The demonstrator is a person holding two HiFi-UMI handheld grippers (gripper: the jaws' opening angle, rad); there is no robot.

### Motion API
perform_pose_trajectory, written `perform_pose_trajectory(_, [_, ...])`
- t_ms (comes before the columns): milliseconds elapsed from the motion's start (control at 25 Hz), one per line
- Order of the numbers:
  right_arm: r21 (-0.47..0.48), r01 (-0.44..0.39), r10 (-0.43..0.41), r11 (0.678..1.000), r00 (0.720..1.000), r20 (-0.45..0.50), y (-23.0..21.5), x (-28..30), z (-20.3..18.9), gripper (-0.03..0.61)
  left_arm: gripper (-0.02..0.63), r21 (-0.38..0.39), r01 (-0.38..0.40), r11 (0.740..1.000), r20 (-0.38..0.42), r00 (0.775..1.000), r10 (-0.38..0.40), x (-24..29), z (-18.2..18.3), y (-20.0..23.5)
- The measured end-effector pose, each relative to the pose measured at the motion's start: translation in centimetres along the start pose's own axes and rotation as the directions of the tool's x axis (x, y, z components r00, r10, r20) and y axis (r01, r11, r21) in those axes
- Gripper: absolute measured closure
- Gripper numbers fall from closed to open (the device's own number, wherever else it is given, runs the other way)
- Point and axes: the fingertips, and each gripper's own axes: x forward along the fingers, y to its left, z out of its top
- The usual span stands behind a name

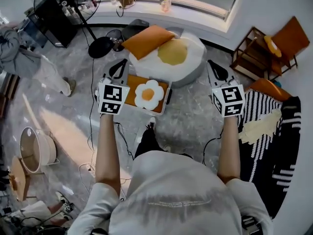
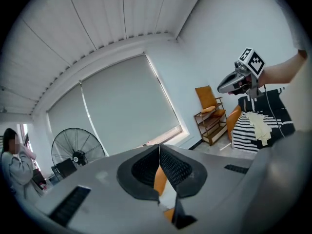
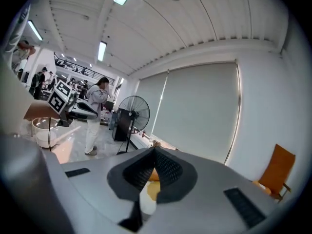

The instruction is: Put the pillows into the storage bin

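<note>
One flower pillow (image 1: 148, 94) lies in one bin (image 1: 157, 110); left gripper (image 1: 119, 68) and right gripper (image 1: 215, 67) are closed, empty.

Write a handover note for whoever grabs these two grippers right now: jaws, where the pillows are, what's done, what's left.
Left gripper: jaws shut, empty, held at the left side of the storage bin.
Right gripper: jaws shut, empty, held off to the bin's right.
Done: the flower pillow lies in the bin, on top of something orange.
Left: the fried-egg pillow and the orange pillow lie just beyond the bin, with the orange one overlapping the egg one. Both need to go into the bin.
</note>
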Motion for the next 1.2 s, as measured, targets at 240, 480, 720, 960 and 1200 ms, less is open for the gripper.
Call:
perform_pose_trajectory(240, [-0.014,-0.026,0.027,1.0,0.999,0.042,1.8,-2.4,2.1,0.577,0.597,-0.027,-0.035,0.999,0.035,0.999,0.036,-4.5,2.4,-0.6])
perform_pose_trajectory(480, [-0.04,-0.048,0.05,0.998,0.996,0.069,3.4,-4.7,4.1,0.577,0.597,0.036,-0.047,0.998,0.059,0.997,0.045,-6.9,5.2,-2.0])
perform_pose_trajectory(720, [-0.057,-0.065,0.069,0.996,0.994,0.086,4.1,-6.0,4.6,0.577,0.597,0.027,-0.03,0.999,0.091,0.996,0.027,-7.5,6.4,-3.4])
perform_pose_trajectory(960, [-0.056,-0.058,0.062,0.997,0.995,0.082,4.0,-6.1,4.5,0.577,0.597,0.016,0.011,1.0,0.091,0.996,-0.013,-7.1,5.9,-4.8])
perform_pose_trajectory(1200, [-0.042,-0.051,0.055,0.998,0.996,0.074,3.5,-5.7,3.9,0.577,0.597,0.016,0.028,0.999,0.079,0.996,-0.029,-6.0,5.5,-5.1])
